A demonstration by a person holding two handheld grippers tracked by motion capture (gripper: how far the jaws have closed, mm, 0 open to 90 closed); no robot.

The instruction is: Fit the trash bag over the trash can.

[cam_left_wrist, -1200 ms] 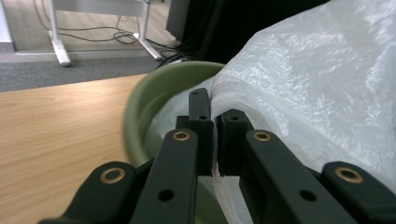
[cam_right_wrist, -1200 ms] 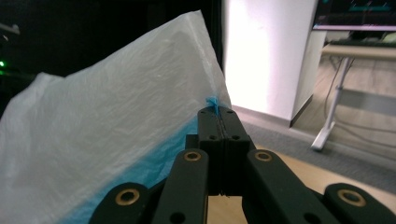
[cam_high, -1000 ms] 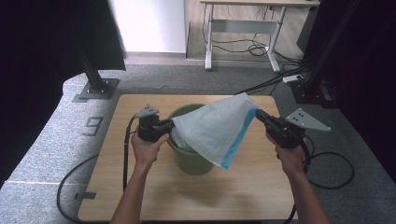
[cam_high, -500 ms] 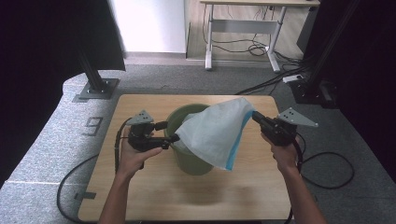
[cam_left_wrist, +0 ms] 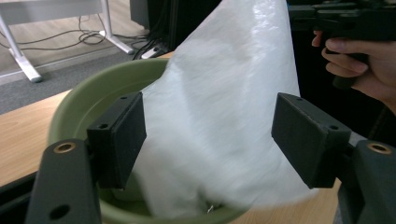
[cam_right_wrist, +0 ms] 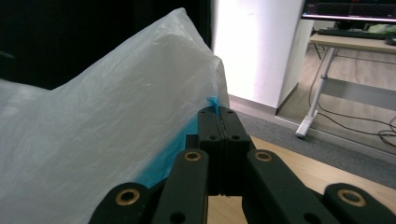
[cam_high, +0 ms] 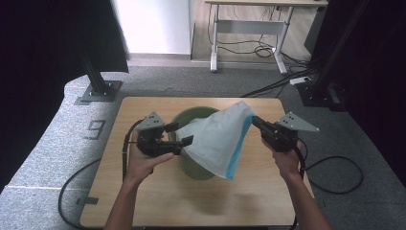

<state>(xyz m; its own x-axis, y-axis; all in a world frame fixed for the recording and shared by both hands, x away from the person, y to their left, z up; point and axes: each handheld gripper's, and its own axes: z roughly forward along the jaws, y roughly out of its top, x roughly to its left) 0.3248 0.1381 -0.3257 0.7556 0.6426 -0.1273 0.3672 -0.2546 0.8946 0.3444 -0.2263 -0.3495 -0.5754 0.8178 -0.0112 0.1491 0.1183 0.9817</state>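
Your round green plastic bucket (cam_high: 196, 170) stands in the middle of the flat wooden table (cam_high: 143, 201). The thin white plastic bag with a blue edge (cam_high: 218, 139) hangs over the bucket and dips down into it. Your left gripper (cam_high: 178, 134) is just left of the bag, beside the bucket's rim. Your right gripper (cam_high: 253, 120) is at the bag's top right corner. A white desk with metal legs (cam_high: 249, 28) stands far behind the table.
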